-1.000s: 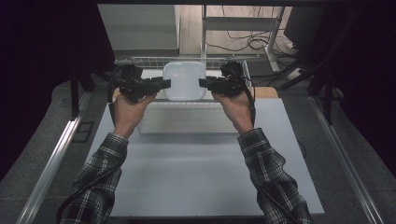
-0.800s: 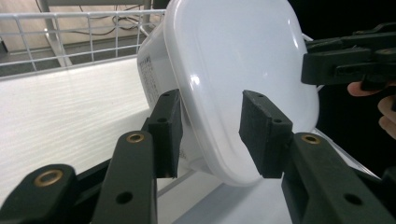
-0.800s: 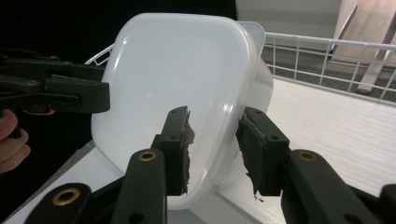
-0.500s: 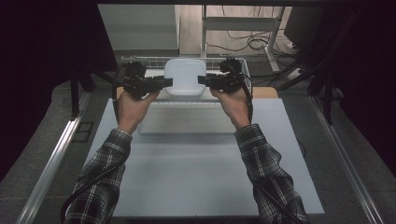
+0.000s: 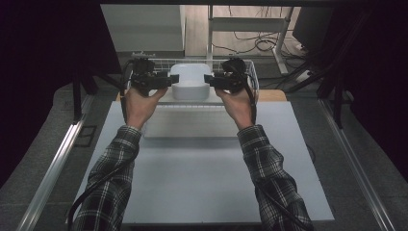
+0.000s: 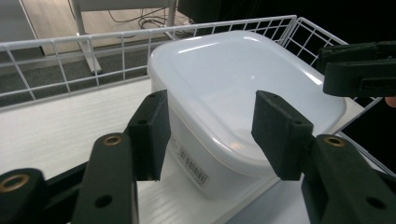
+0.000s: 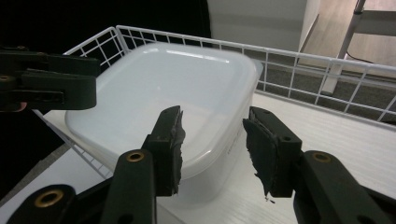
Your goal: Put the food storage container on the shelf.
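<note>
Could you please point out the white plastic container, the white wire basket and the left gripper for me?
White lidded plastic container [image 6: 243,88]: left gripper view, middle of its lid.
White wire basket [image 7: 299,60]: right gripper view, far side wall's wire.
Left gripper [image 5: 166,81]: high view, between its open jaw tips beside the container.

Both forearms wear dark-and-light plaid sleeves, and each hand grips a black tool, the left gripper and right gripper, with flat rubbery pads, brass-ringed screw holes and a black cable trailing along the sleeve
</note>
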A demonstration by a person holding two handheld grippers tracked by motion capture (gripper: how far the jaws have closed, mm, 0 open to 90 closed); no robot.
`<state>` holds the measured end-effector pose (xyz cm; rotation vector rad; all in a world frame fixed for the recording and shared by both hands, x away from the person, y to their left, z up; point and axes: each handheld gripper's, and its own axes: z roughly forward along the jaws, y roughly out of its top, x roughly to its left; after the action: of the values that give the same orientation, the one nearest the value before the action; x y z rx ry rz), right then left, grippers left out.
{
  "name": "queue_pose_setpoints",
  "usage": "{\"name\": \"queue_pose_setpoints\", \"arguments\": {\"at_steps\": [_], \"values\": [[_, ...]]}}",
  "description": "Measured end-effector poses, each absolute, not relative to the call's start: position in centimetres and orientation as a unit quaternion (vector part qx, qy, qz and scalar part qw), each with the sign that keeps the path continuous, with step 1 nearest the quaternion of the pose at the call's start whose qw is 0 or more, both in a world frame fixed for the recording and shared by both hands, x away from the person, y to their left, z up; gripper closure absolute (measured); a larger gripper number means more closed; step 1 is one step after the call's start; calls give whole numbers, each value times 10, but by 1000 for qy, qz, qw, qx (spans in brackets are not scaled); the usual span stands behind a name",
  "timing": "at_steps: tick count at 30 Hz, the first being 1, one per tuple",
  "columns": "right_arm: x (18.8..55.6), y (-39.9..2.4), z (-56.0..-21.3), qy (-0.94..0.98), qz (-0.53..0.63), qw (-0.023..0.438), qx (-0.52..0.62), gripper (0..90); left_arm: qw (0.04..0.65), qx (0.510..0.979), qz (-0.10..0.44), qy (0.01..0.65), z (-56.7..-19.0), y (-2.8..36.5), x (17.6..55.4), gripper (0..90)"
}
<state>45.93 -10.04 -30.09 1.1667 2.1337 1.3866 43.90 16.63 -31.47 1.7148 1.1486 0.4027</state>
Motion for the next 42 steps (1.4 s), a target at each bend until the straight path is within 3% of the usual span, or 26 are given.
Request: {"name": "queue_pose_setpoints", "arguments": {"at_steps": [7,12,15,18,25,33,42], "values": [[458,-101,-302,749,492,167,411,559,496,708,173,473,-315,166,441,444],[454,-100,-302,746,496,172,409,534,483,718,207,456,-308,165,435,398],[451,-101,-300,748,502,166,401,492,490,721,199,448,-306,167,431,365],[447,-101,-299,758,506,148,385,379,498,731,178,432,-307,168,425,303],[437,-101,-304,772,501,160,357,150,495,750,167,406,-311,166,411,164],[430,-103,-315,785,494,162,338,49,499,757,146,395,-321,167,401,83],[421,-107,-327,792,488,168,325,20,497,765,151,381,-339,170,391,63]]}}
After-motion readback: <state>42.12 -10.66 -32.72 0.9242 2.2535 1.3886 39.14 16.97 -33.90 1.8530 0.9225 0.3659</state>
